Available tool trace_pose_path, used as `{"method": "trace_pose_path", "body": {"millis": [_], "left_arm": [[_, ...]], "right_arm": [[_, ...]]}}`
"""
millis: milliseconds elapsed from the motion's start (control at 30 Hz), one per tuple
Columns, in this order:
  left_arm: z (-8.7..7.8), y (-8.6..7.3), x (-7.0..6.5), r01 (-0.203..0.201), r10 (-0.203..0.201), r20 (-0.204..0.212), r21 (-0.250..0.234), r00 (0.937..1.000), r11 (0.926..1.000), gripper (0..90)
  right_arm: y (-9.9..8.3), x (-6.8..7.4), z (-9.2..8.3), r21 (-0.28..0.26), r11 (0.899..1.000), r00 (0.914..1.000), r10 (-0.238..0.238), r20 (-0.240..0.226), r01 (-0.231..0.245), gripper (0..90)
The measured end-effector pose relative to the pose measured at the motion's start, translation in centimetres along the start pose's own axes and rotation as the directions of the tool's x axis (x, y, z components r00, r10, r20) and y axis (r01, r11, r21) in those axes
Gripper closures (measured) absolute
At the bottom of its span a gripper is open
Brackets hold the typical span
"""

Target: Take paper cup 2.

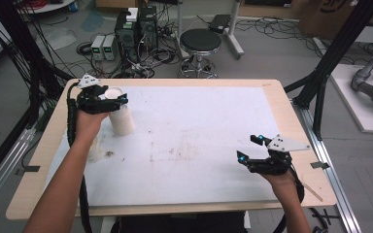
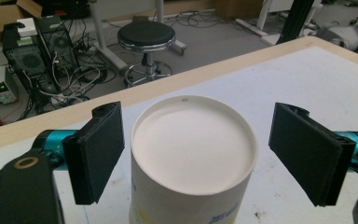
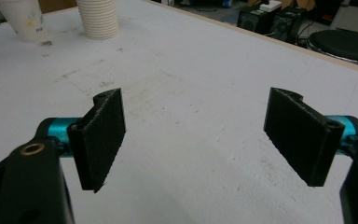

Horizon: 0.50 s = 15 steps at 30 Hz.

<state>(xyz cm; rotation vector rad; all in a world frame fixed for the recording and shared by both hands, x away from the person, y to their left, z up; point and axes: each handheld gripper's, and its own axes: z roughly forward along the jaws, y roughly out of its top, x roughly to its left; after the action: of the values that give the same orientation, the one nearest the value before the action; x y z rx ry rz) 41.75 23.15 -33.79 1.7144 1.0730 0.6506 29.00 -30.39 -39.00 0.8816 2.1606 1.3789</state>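
A stack of white paper cups (image 1: 122, 121) stands upside down at the table's far left. My left gripper (image 1: 112, 98) reaches over it and straddles the top cup (image 2: 193, 144). Its jaws are open, with a gap between each pad (image 2: 98, 149) and the cup's wall. The top cup shows its recessed base and some yellow and blue print on its side. My right gripper (image 1: 250, 148) hovers low over the table's right front, open and empty (image 3: 200, 135). The right gripper view shows the ribbed stack (image 3: 98, 18) far off.
A single printed cup (image 3: 25, 18) stands beside the stack, on the person's side of it (image 1: 97, 148). A stained white mat (image 1: 199, 126) covers the wooden table. Beyond the far edge are a black stool (image 1: 200, 41), computer towers (image 1: 136, 29) and cables.
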Motion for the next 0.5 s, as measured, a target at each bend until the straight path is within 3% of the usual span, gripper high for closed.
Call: {"method": "trace_pose_path", "body": {"millis": [500], "left_arm": [[0.39, -0.21, 0.25, -0.028, 0.027, 0.007, 0.023, 0.9996, 0.9993, 33.8]], "right_arm": [[-0.01, 0.00, -0.16, 0.000, 1.000, 1.0000, 0.004, 0.003, -0.004, 21.2]]}}
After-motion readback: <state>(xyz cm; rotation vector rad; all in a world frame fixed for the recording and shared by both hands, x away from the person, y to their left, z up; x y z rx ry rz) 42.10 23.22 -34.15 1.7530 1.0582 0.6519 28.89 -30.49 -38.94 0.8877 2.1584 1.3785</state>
